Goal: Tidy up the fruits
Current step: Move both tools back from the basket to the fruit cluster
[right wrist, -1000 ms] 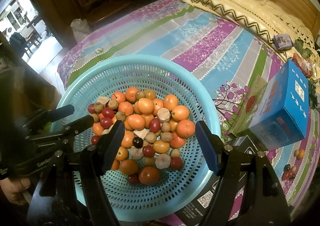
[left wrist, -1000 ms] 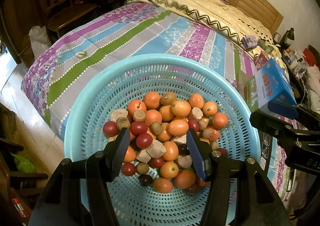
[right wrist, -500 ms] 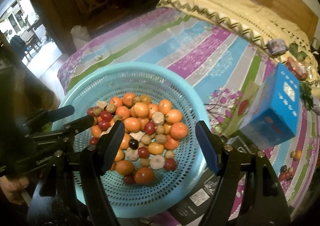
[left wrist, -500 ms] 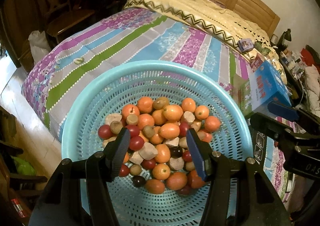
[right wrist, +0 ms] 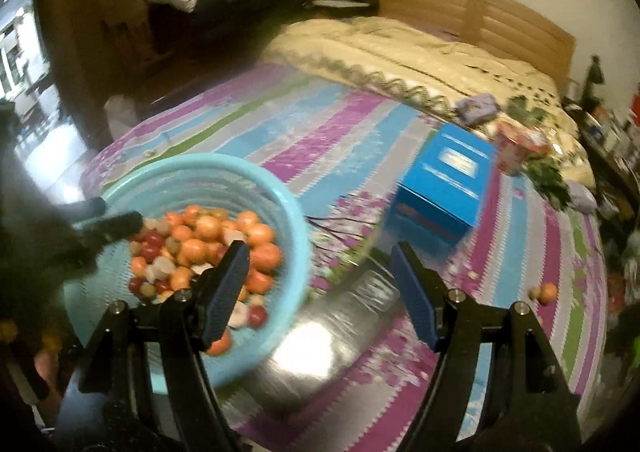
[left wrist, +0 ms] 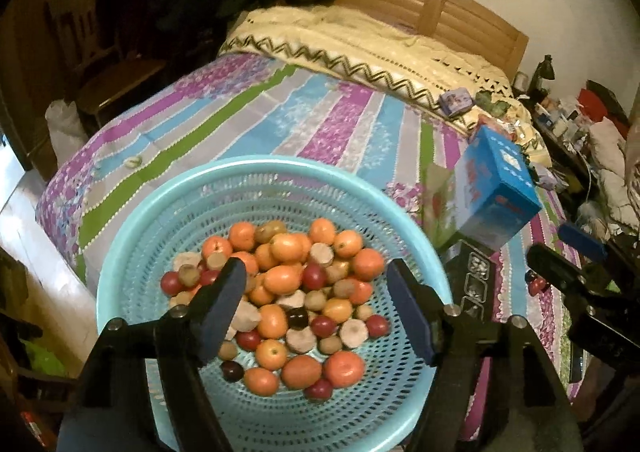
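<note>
A heap of small orange, red and brown fruits (left wrist: 288,300) fills a turquoise perforated basket (left wrist: 132,236) on a bed with a striped purple, blue and green cover (left wrist: 224,120), lower centre of the left wrist view. The left tongs (left wrist: 316,312) hang over the heap, their jaws just widened and spread, nothing pinched between them. In the blurred right wrist view, the right tongs (right wrist: 320,288) stand spread and empty at lower centre, above a shiny dark flat package (right wrist: 340,316), the basket at lower left. A blue carton (right wrist: 444,188) sits right of centre; a few loose fruits (right wrist: 546,292) lie near the right edge.
</note>
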A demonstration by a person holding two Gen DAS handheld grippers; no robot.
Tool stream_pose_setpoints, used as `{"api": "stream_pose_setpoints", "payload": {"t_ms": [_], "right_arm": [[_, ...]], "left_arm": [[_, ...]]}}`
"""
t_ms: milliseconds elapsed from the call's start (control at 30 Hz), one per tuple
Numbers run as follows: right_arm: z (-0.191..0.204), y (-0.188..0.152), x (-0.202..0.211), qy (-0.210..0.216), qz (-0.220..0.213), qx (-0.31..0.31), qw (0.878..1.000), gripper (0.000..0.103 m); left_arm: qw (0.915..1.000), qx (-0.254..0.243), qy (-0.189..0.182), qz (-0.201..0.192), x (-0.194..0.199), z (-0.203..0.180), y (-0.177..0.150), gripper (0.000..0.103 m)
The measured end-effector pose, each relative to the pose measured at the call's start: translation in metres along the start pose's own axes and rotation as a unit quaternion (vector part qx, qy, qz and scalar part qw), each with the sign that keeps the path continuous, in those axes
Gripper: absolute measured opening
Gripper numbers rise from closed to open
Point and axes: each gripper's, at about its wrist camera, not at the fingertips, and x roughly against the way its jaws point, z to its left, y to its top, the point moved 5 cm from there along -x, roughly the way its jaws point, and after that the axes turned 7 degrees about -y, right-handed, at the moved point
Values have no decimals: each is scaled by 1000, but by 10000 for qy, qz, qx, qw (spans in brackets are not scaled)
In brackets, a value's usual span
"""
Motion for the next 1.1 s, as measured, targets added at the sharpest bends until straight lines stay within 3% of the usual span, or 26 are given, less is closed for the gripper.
{"api": "stream_pose_setpoints", "payload": {"t_ms": [300, 467, 633, 900, 1100], "right_arm": [[-85, -51, 32, -454, -332, -538, 9970, 74], [-123, -91, 36, -710, -209, -810, 9940, 74], [-155, -129, 39, -872, -4, -1114, 9899, 74], [-180, -183, 47, -1042, 291, -1438, 9837, 74], [-193, -210, 56, -1116, 379, -1587, 9803, 74]], "left_arm": [[9989, -86, -93, -458, 14, -32, -10, 74], [9959, -27, -319, -847, 36, -43, -11, 75], [9904, 57, -199, -1365, 54, -45, -11, 87], [9888, -54, -214, -1474, 59, -59, -15, 87], [9866, -454, -454, -1497, 68, -92, -19, 88]]}}
